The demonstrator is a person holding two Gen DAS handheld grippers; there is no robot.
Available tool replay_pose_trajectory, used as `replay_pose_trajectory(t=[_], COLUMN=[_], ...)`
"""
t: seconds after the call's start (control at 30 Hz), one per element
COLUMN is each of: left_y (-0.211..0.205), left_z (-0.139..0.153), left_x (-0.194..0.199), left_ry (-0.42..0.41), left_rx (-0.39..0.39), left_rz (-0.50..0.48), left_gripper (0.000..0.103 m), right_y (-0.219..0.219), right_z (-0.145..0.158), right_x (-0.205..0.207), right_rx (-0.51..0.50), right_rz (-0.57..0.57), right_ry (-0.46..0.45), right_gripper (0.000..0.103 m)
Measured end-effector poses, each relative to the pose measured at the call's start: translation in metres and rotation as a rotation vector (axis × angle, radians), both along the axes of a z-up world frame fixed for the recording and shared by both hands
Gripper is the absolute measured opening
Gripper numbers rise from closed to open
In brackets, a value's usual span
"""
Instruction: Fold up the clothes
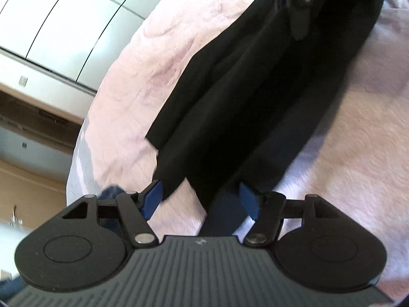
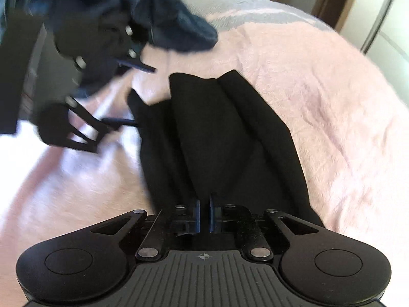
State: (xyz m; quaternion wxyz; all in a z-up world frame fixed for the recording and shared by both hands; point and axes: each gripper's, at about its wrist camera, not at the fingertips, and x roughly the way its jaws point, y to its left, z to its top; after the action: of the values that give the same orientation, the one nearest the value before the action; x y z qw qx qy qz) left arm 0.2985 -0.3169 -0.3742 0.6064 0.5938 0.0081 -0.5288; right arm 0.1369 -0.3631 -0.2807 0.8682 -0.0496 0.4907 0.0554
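A black garment [image 2: 217,133] lies stretched out on a pink blanket [image 2: 332,97] that covers a bed. It is folded lengthwise into a long narrow strip with several ridged pleats running along its length. Its long axis runs from one gripper to the other: in the right wrist view it starts at the right gripper [image 2: 203,212] and points away toward the upper left, ending in two cloth corners near the left gripper [image 2: 122,97].

In the left wrist view the same garment [image 1: 255,97] runs from the lower middle up to the upper right, where the right gripper [image 1: 299,25] meets it.

The right gripper's blue pads are drawn nearly together at the near end of the strip; black cloth sits right at them, but whether any is pinched between the pads cannot be told.

The left gripper [image 1: 202,202] stands wide, its blue pads apart on either side of the garment's narrow end, not pressing on it.

A dark blue sleeve [image 2: 173,23] shows behind the left gripper.

No containers are in view.
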Motion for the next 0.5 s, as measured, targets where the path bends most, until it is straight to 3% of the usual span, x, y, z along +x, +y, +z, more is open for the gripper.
replay_pose_trajectory(t=[0.17,0.37,0.5], left_y=[0.001,0.026,0.014], left_z=[0.012,0.008,0.011], left_x=[-0.009,-0.013,-0.002], left_ry=[0.014,-0.011,0.029], left_rx=[0.030,0.076,0.051], left_rz=[-0.023,-0.058,0.003], left_gripper=[0.063,0.063,0.063], right_y=[0.007,0.049,0.051], right_z=[-0.001,-0.027,-0.027], right_x=[-0.003,-0.011,-0.012], right_rx=[-0.007,0.017,0.038], right_rz=[0.084,0.269,0.213], right_ry=[0.019,0.080,0.034], right_gripper=[0.005,0.005,0.006])
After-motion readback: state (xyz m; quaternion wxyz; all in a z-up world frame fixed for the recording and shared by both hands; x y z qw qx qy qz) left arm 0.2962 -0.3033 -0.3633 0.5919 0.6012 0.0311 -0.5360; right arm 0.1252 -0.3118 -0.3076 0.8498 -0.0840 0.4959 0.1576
